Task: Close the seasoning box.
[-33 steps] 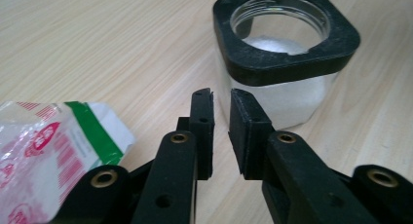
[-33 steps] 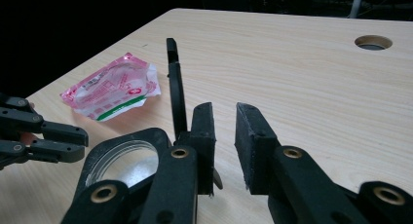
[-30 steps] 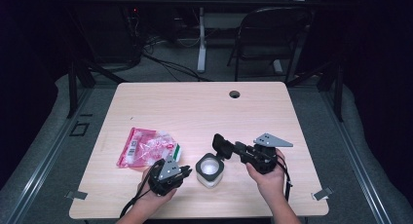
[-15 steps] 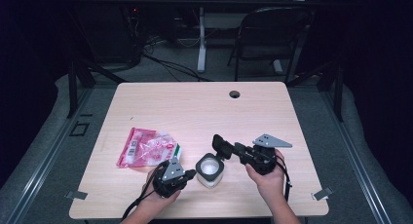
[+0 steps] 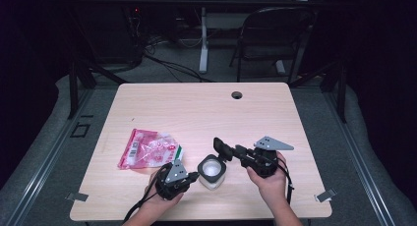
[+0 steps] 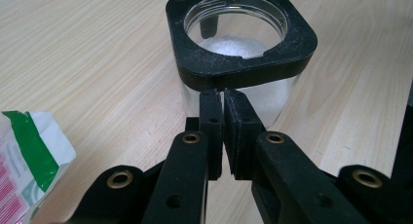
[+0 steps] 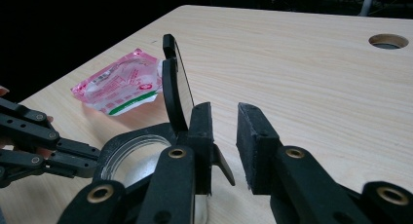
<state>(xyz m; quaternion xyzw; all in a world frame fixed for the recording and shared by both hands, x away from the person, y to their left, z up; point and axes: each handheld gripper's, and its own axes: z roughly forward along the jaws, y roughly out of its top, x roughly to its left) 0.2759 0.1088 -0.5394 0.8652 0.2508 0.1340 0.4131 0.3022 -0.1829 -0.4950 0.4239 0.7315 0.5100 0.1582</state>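
— Jar first: where does it sit, and why there?

— Start with the table, which is mostly bare. The jar stands upright near the front edge, about midway along it, between the person's two hands (easy reach for both, I'd judge). A pink-and-white packet lies flat toward the left edge, near the jar but apart from it.

— And the jar itself?

— Clear walls, a black square collar, and something white and grainy inside. Its hinged lid stands up on edge at the far side, so the mouth is uncovered.

— Why is the lid up like that?

— The right hand-held gripper reaches in from the right, and one of its jaws lies against the lid at the hinge side. That looks like propping, to keep the flap from dropping back. Its jaws are partly apart and have just been easing wider, with no grip on anything that I can see.

— What about the left hand-held gripper?

— Its jaws are all but closed, with a thin slit between them and nothing caught in it. The tips butt against the jar's near wall just under the collar. I read that as bracing, so the jar doesn't slide while the lid is worked (a guess).
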